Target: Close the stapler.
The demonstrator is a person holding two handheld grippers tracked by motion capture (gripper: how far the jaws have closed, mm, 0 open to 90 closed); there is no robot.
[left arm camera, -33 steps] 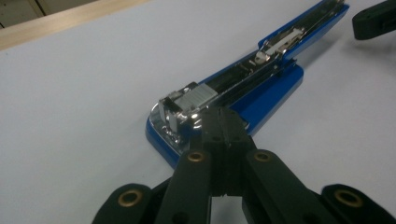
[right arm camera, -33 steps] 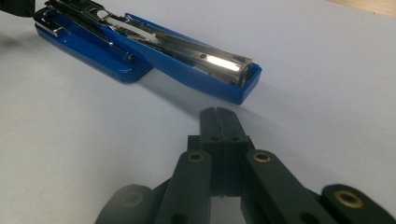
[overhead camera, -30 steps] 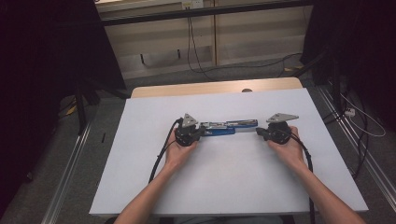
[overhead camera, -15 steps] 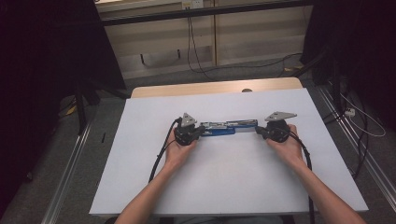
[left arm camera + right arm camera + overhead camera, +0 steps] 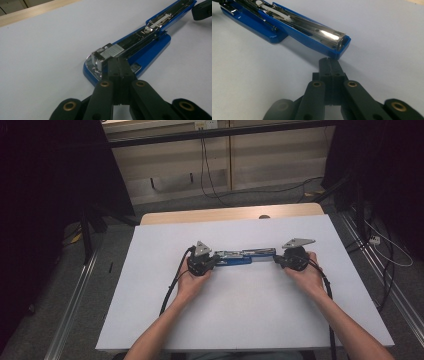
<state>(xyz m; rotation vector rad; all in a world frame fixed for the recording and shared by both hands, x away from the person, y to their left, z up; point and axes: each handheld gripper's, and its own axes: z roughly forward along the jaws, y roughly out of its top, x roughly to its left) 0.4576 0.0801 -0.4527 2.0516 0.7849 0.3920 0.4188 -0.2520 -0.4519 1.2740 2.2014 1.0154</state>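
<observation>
A blue stapler (image 5: 240, 257) lies swung open flat on the white table (image 5: 240, 320), its metal staple channel facing up. My left gripper (image 5: 214, 261) is shut, its tips resting at the stapler's metal head end (image 5: 107, 53). In the left gripper view the shut jaws (image 5: 119, 65) press down on the base there. My right gripper (image 5: 278, 260) is also shut, with nothing between its jaws. Its tips (image 5: 329, 64) sit just at the end of the stapler's opened blue arm (image 5: 322, 37), touching or nearly touching it.
The white sheet covers the table, with a wooden strip (image 5: 225, 214) along the far edge. Cables (image 5: 170, 287) trail from both grippers toward the near edge. Metal rails (image 5: 75, 295) and floor cables flank the table.
</observation>
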